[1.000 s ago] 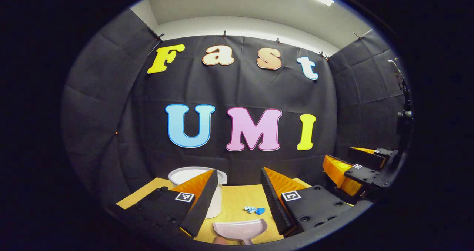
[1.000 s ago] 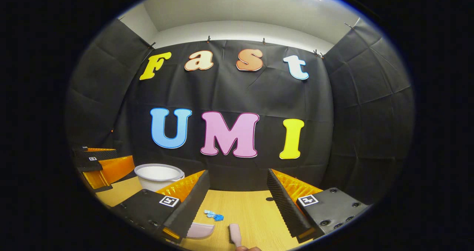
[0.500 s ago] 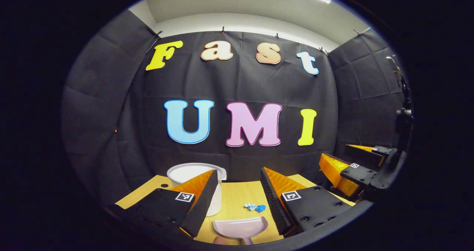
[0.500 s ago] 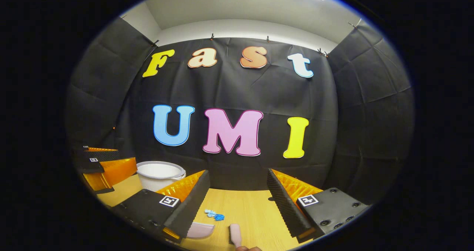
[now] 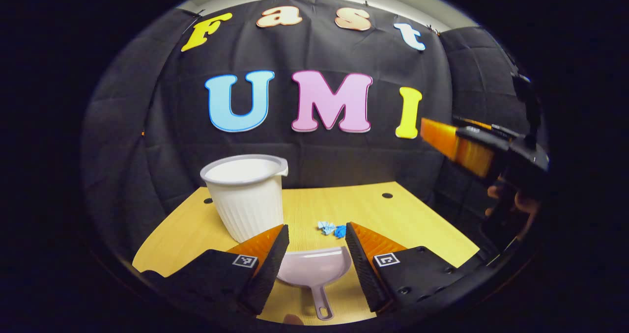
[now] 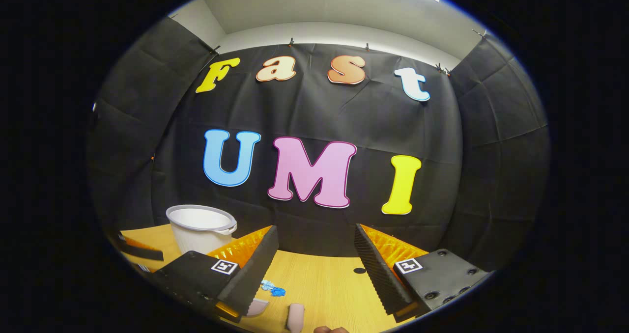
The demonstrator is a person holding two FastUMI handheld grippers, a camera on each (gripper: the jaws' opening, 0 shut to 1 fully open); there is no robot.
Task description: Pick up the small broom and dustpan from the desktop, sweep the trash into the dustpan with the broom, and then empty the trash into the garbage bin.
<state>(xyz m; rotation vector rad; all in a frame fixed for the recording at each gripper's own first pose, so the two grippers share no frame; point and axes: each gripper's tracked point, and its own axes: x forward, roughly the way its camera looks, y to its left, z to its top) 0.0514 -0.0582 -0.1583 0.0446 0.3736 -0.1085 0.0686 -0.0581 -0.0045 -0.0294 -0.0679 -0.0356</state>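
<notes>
Left gripper (image 5: 314, 254) is spread wide and empty above the table (image 5: 413, 215), with the pink dustpan (image 5: 312, 269) lying between its two fingers but not touched. Right gripper (image 6: 314, 264) is spread too, holding nothing; the pale handle of the broom (image 6: 295, 318) lies low between its fingers, near the table edge.

My judgement is that the step in hand is reaching for the dustpan. For a good grasp, the left gripper should come lower and close on the thin handle, not on the wide scoop, which looks smooth and curved and may slip.

The dustpan seems hard glossy plastic with a small hanging hole at the handle end. Blue trash (image 5: 330, 229), like crumpled paper, lies just beyond its front lip. The white garbage bin (image 5: 245, 195) has ribbed walls and stands to the left, near the trash.
</notes>
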